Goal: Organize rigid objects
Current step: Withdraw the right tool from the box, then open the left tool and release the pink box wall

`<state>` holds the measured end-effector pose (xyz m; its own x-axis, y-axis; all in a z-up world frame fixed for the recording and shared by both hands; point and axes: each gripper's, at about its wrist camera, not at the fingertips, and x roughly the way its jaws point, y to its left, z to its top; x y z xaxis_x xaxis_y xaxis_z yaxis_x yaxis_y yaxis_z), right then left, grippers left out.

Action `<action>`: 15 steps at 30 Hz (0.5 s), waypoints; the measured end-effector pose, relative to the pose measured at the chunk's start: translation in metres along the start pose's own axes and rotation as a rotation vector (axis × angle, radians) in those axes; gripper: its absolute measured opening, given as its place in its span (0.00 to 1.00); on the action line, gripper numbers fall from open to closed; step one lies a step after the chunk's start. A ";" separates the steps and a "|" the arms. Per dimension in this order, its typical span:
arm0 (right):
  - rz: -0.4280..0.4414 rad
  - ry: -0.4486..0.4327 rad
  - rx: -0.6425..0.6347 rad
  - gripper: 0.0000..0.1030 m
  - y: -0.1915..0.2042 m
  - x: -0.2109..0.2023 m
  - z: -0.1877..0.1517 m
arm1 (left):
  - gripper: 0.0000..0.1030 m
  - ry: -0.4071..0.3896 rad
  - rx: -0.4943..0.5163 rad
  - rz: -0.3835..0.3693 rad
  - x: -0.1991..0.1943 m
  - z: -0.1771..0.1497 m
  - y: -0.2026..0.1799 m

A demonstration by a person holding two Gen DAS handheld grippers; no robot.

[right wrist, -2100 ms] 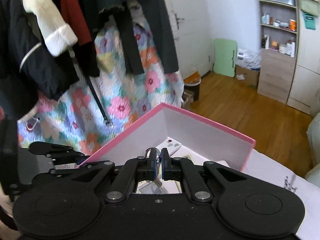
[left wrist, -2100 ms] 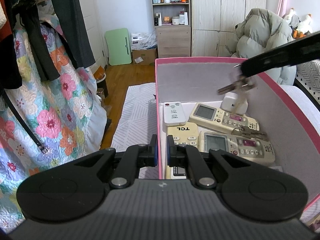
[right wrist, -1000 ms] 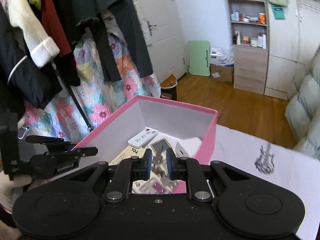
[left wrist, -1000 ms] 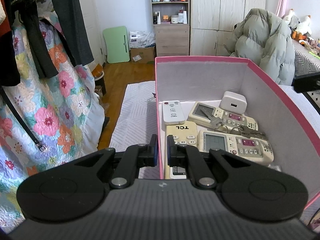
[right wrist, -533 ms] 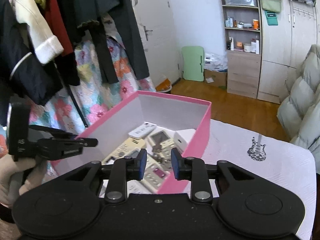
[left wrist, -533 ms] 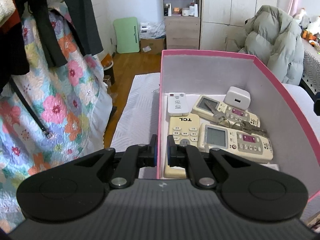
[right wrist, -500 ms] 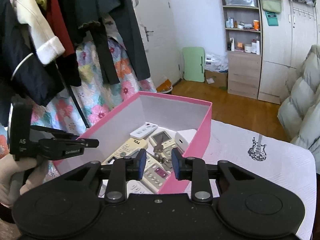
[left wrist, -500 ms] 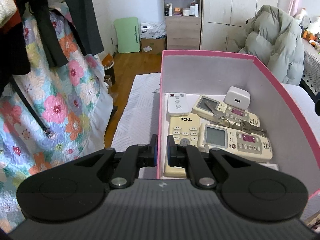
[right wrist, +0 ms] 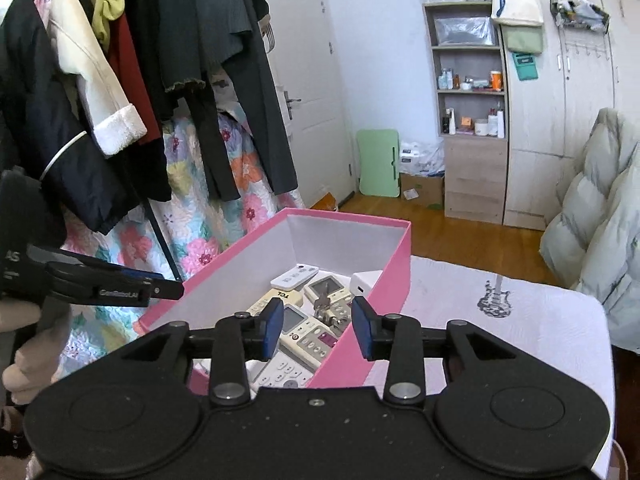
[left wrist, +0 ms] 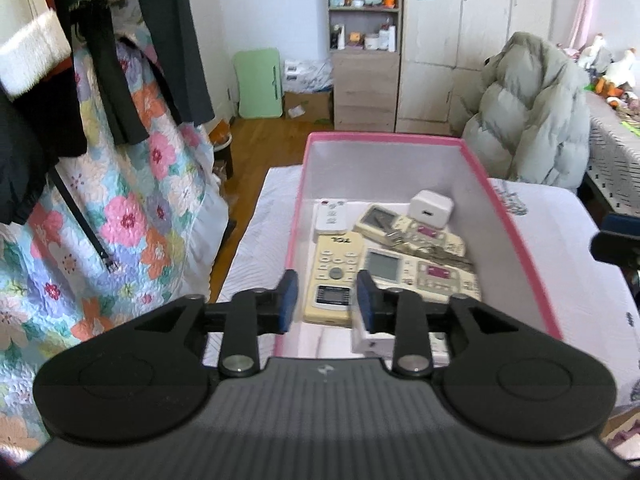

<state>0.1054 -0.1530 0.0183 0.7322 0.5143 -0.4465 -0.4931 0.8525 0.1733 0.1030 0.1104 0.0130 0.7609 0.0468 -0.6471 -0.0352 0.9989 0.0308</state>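
A pink box (left wrist: 496, 196) with white inside walls stands on the white quilted bed; it also shows in the right wrist view (right wrist: 398, 264). Inside lie several remote controls, among them a cream TCL remote (left wrist: 336, 276), a small white remote (left wrist: 331, 219), a white charger (left wrist: 431, 208) and a bunch of keys (left wrist: 416, 242); the keys also show in the right wrist view (right wrist: 326, 308). My left gripper (left wrist: 327, 300) is open and empty above the box's near left edge. My right gripper (right wrist: 318, 328) is open and empty above the box's near right corner.
A clothes rack with dark coats (right wrist: 168, 64) and a floral quilt (left wrist: 120, 216) stands to the left. A puffy grey jacket (left wrist: 532, 112) lies behind the box on the right. A shelf unit (left wrist: 364, 40) and wardrobe stand at the far wall.
Both grippers have opened and pulled back from the box. The left let go of the box's left wall. The keys, dropped by the right gripper earlier, lie on the remotes.
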 end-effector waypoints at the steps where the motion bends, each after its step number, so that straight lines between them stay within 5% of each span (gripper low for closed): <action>1: -0.004 -0.007 -0.002 0.42 0.001 -0.005 0.000 | 0.39 -0.008 0.003 -0.004 -0.007 -0.002 -0.003; 12: -0.076 0.035 -0.018 0.44 -0.006 -0.046 -0.012 | 0.50 -0.046 -0.010 -0.047 -0.052 -0.016 -0.034; 14: -0.096 0.042 0.015 0.66 -0.011 -0.052 -0.015 | 0.54 -0.041 -0.005 -0.060 -0.057 -0.018 -0.041; 15: -0.104 0.043 0.025 0.68 -0.013 -0.054 -0.017 | 0.56 -0.040 -0.003 -0.063 -0.058 -0.019 -0.044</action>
<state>0.0644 -0.1940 0.0255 0.7576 0.4186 -0.5008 -0.4030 0.9036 0.1456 0.0479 0.0640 0.0345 0.7870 -0.0160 -0.6167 0.0113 0.9999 -0.0115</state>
